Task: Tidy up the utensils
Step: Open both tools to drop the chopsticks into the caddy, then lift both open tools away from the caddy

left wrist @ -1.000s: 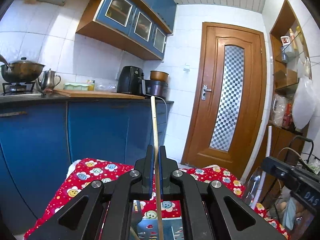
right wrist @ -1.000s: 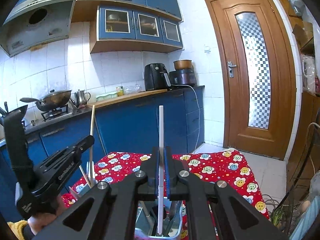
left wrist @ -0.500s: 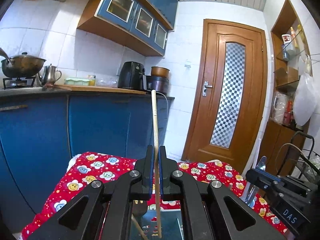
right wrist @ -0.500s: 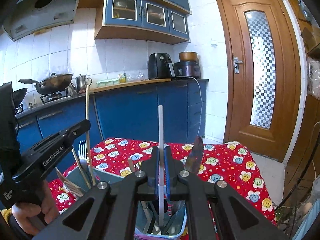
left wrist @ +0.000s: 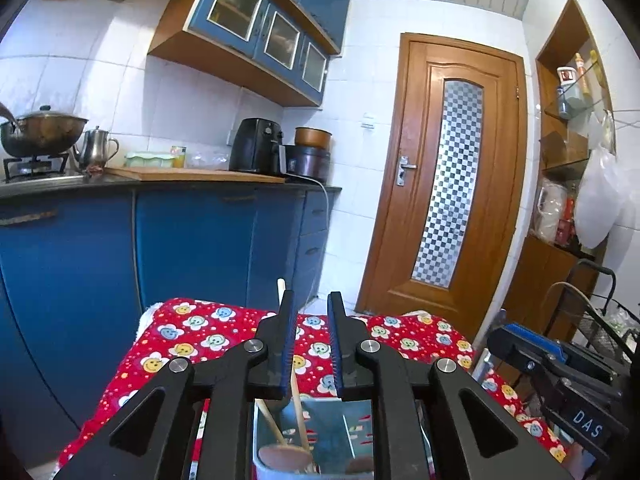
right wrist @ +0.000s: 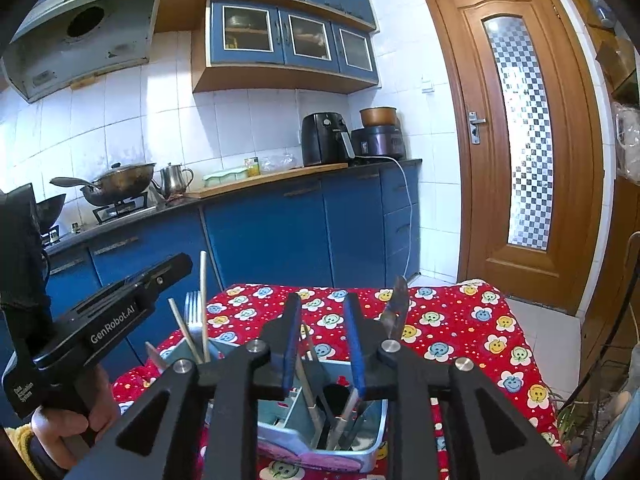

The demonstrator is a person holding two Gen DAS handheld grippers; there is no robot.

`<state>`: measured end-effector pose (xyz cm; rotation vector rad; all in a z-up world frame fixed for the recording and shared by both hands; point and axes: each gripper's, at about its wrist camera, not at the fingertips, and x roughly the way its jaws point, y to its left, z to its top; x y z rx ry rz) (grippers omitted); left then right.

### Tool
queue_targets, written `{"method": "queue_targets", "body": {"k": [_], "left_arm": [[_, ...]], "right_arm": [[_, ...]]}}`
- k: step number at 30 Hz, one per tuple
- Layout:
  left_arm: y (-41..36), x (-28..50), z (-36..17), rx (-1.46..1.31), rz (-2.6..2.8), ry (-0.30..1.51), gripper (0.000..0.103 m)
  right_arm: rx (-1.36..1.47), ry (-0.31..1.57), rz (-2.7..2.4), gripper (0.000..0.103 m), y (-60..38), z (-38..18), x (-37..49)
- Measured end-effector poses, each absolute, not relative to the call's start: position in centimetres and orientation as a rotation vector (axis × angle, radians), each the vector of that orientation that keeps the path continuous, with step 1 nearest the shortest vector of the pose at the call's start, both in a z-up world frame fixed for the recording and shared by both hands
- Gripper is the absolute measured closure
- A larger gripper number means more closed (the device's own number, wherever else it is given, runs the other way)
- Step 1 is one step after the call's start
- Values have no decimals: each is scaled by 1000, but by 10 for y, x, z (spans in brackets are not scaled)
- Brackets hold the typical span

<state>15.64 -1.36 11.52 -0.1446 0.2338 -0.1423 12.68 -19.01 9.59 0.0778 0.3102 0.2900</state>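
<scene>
**Two grippers, jaws just parted, over the utensil caddy**

Two grippers hang over one container at the near edge of the table. The left gripper [left wrist: 311, 344] has just been opening; its blue pads stand apart and press on nothing, with a wooden chopstick [left wrist: 298, 412] standing loose just inside the left pad, its foot down in the utensil caddy [left wrist: 344, 432]. A second stick leans beside it, and rounded wooden spoon ends show at the bottom of that compartment.

The right gripper [right wrist: 322, 344] has also just been opening. Its jaws are parted and grip nothing; the handles of cutlery stand free in the gap below. From this side the caddy [right wrist: 376, 436] is a light blue box with inner dividers and a pink trim along its near wall. A fork [right wrist: 193, 312] and pale chopsticks [right wrist: 203, 304] rise from its left compartment, a knife blade [right wrist: 396, 312] from its right.

At the left, a hand [right wrist: 60, 428] holds the other gripper's black grip.

Beyond the caddy, the red flowered tablecloth [right wrist: 452, 328] lies bare to its far edge. Past that edge is open floor, then blue cabinets [right wrist: 272, 236] under a dark counter, and a wooden door [right wrist: 520, 140] at the right.
</scene>
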Motion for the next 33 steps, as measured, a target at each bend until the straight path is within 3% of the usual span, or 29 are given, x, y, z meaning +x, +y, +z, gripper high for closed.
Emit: {"method": "queue_targets", "body": {"k": [13,24,33], "left_arm": [[-7,100,134,-117,-164,265,88],[1,53,116,-117,-174,363,87],[-1,32,86,-101,-165,446,62]], "right_arm": [[124,286,299,71,-192,110,75],[141,340,297,67,-191,90,26],[133,412,276,53,-188,58,1]]}}
